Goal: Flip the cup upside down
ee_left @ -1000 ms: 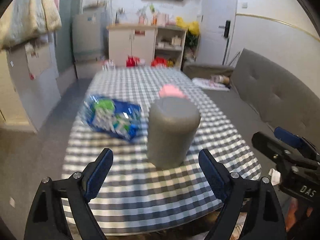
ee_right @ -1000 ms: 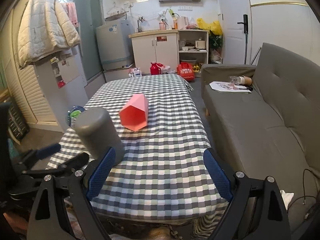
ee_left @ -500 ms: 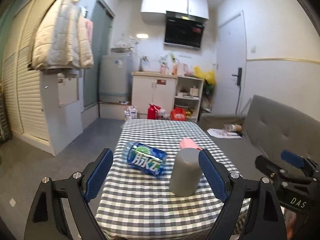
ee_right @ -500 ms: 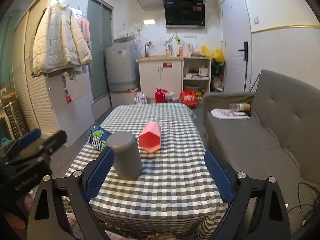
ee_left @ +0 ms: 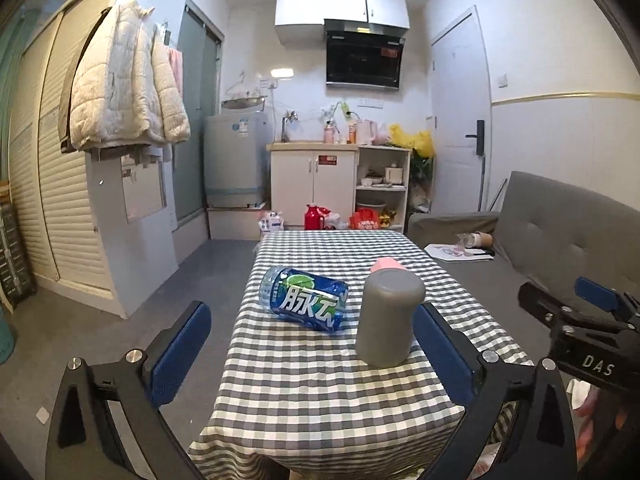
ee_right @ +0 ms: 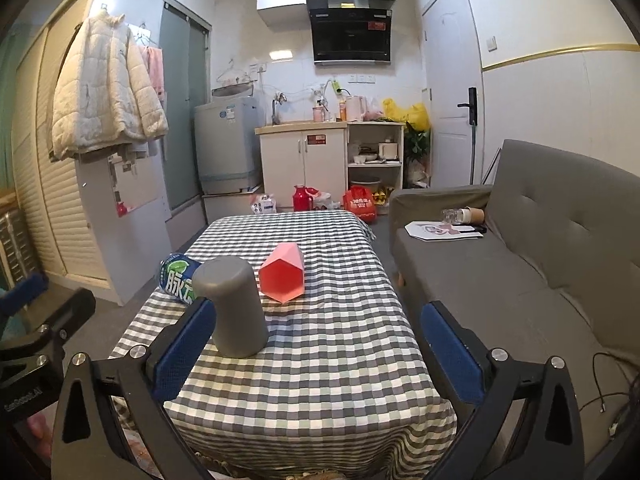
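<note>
Near the front edge of the checked tablecloth [ee_left: 320, 392], a smooth grey cylindrical cup [ee_left: 387, 317] stands mouth-down. Just behind it lie a blue-labelled plastic bottle [ee_left: 306, 298] on its side toward the left edge, and a faceted pink cup [ee_right: 283, 272]. Left gripper [ee_left: 316, 356] and right gripper [ee_right: 318, 354] both hang wide apart, holding nothing, short of the front edge.

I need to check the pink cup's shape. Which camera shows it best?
The right wrist view: the pink cup lies on its side in full sight, faceted, beside the grey cup. In the left wrist view, only its pink top edge peeks from behind the grey cup.
</note>
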The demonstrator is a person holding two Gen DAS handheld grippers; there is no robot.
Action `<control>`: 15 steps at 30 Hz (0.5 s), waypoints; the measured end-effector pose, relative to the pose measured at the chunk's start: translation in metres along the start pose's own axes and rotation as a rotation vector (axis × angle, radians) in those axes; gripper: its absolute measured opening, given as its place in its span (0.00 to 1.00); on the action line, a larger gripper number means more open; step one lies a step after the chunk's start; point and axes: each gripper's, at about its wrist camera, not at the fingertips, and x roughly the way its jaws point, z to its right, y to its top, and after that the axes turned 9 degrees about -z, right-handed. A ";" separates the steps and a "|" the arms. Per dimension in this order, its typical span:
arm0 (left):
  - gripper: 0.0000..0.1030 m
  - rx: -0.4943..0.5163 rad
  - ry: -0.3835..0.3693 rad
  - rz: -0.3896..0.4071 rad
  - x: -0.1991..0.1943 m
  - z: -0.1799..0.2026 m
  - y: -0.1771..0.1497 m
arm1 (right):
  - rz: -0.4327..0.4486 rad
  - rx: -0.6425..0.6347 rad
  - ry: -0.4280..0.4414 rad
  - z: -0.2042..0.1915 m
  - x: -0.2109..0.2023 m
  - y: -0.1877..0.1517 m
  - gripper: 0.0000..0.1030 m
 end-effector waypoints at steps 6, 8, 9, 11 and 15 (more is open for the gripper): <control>1.00 0.000 0.009 -0.013 0.002 -0.001 -0.002 | -0.002 -0.004 0.002 0.001 0.001 -0.001 1.00; 1.00 0.005 0.007 -0.015 0.003 0.000 -0.002 | -0.002 -0.008 0.003 0.001 0.002 -0.002 1.00; 1.00 0.006 0.007 -0.016 0.003 0.000 -0.003 | -0.001 -0.008 0.002 0.001 0.001 -0.002 1.00; 1.00 0.006 0.009 -0.019 0.004 0.000 -0.003 | -0.001 -0.010 0.002 0.000 0.001 -0.003 1.00; 1.00 0.004 0.016 -0.031 0.006 0.000 -0.004 | -0.002 -0.009 0.000 0.000 0.001 -0.003 1.00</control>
